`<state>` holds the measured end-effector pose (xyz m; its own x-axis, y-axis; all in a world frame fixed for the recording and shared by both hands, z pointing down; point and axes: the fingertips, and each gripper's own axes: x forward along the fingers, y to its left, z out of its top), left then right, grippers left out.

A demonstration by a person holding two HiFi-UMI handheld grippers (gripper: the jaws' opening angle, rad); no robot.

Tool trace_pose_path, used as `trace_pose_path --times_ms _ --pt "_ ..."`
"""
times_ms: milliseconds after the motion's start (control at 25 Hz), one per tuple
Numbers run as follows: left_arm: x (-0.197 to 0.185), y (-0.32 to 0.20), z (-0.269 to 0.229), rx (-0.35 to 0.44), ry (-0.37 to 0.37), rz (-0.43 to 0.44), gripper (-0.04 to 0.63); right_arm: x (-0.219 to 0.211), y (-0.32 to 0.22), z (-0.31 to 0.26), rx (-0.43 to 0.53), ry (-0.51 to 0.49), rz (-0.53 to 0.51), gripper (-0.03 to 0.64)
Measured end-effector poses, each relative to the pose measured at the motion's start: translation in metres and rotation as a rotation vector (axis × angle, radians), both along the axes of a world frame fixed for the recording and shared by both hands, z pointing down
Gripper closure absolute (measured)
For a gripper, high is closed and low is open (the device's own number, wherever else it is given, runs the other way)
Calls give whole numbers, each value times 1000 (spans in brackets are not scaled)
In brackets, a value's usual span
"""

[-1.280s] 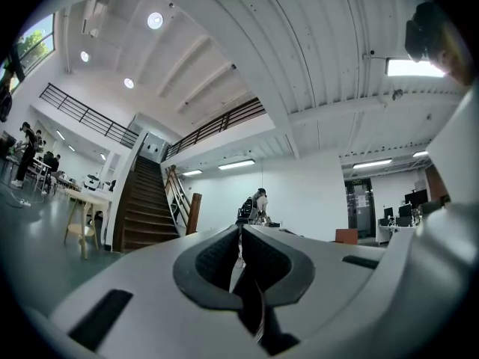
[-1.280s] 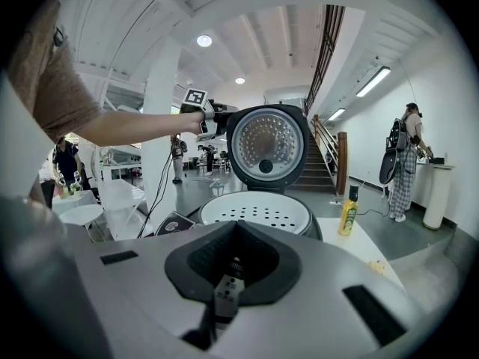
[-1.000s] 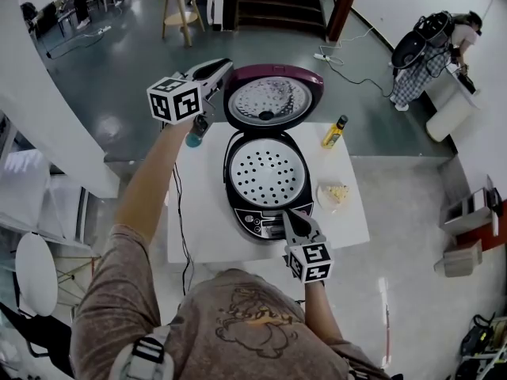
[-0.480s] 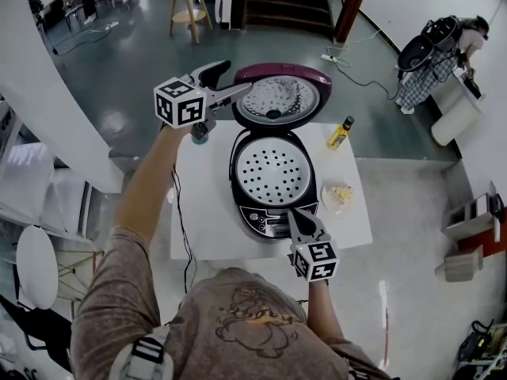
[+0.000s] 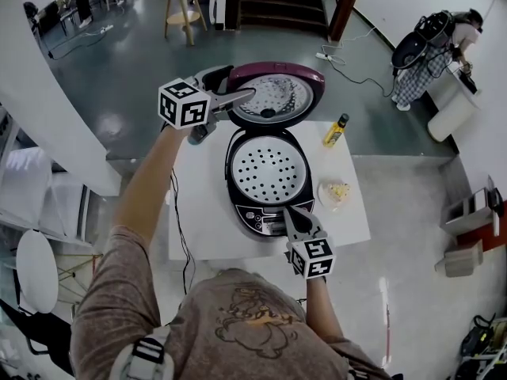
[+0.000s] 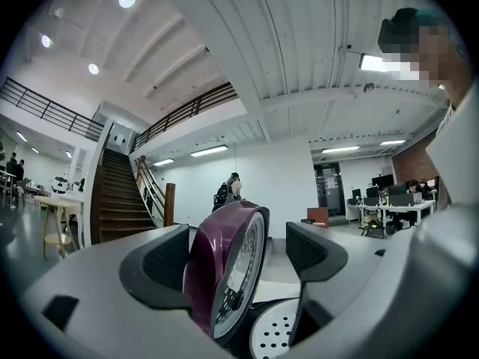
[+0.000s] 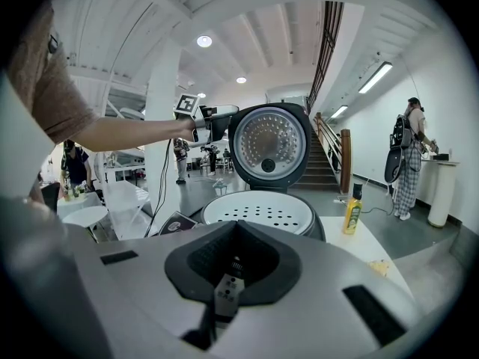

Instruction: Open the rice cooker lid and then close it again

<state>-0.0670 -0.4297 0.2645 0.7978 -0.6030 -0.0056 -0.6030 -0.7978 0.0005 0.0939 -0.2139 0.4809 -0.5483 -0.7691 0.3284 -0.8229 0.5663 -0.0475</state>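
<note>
Left gripper just opened wide, with the upright lid rim between its jaws. Right gripper is closed by the rice cooker front.

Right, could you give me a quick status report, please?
Left gripper jaws just been opening, straddling the raised lid, not gripping. Right gripper shut at the front of the cooker. Bottle and plate off to the side.
</note>
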Motion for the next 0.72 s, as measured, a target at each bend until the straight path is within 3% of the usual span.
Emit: trace_pose_path --times_ms 720 --pt "7 35 4 -22 50 29 200 -1 0 2 -10 -9 -19 614"
